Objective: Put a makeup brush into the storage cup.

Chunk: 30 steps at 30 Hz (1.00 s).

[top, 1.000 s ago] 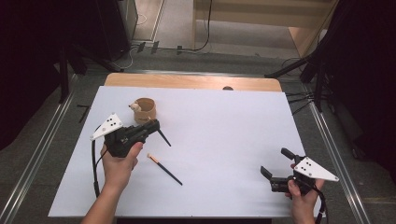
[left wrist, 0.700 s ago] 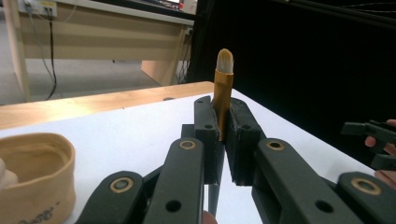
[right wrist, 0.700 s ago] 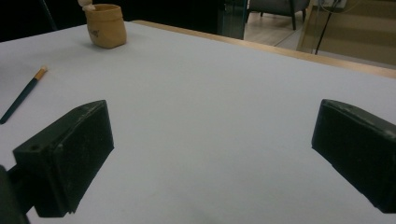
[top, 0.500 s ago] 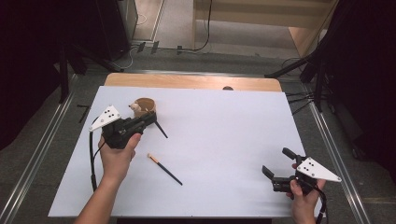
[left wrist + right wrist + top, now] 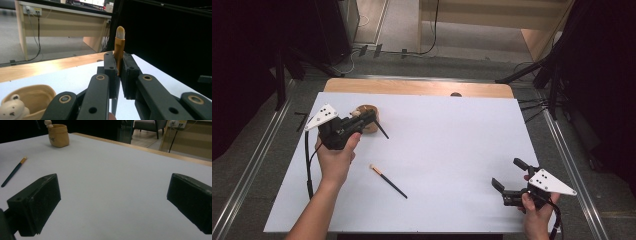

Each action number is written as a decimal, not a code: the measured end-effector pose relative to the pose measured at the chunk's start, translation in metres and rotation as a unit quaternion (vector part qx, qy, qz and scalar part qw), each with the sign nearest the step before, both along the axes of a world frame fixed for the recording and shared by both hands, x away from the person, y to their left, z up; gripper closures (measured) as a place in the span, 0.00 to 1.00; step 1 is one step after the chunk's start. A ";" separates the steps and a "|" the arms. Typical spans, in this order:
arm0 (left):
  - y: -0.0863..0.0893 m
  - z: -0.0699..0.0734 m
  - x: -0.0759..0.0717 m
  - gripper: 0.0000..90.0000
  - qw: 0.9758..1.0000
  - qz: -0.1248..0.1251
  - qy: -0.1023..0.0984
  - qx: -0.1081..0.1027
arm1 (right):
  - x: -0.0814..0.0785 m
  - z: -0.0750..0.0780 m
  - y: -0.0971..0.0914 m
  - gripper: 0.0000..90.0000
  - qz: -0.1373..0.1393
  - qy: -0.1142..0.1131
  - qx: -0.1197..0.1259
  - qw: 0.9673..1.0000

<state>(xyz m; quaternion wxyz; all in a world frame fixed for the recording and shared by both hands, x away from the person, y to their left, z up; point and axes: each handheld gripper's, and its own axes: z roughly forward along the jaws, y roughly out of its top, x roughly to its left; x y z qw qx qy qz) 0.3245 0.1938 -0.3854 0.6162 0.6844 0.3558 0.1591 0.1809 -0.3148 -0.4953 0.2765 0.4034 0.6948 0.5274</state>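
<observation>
My left gripper point(image 5: 366, 119) is shut on a brush point(image 5: 119, 47) with an orange ferrule and pale bristles, held upright between the pads. Its black handle point(image 5: 381, 130) sticks out down and to the right. The gripper hovers right over a small wooden cup point(image 5: 372, 125), which carries a little white bear point(image 5: 11, 110) on its rim point(image 5: 32, 93). A second brush point(image 5: 388, 180) lies flat on the white table top, nearer the front. My right gripper point(image 5: 508, 173) stands open and empty low at the front right, and from there the cup point(image 5: 58, 135) and the lying brush point(image 5: 13, 171) appear far off.
The white sheet point(image 5: 452, 145) covers the table, with a bare wooden strip point(image 5: 412, 87) along the far edge and a small dark knob point(image 5: 456, 94) on it. Metal rails point(image 5: 562, 150) run along both sides on the floor.
The left hand has carried the held brush away and slightly left, from the middle of the table's left half to above the cup. The right gripper has stayed put.
</observation>
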 end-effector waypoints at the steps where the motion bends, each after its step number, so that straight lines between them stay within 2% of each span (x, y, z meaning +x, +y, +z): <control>1: 0.001 0.001 0.002 0.94 1.000 0.002 -0.001 -0.001 | 0.000 0.000 0.000 0.00 0.000 0.000 0.001 1.000; 3: 0.003 0.002 0.004 0.94 1.000 0.006 -0.001 -0.006 | 0.000 0.000 0.001 0.00 0.000 0.000 0.000 1.000; 24: 0.013 0.025 0.027 0.94 0.998 0.053 -0.022 0.010 | 0.000 0.001 0.002 0.00 0.002 -0.001 -0.001 1.000; 30: 0.014 0.028 0.032 0.94 0.998 0.063 -0.027 0.014 | 0.001 0.001 0.002 0.00 0.002 -0.002 -0.001 1.000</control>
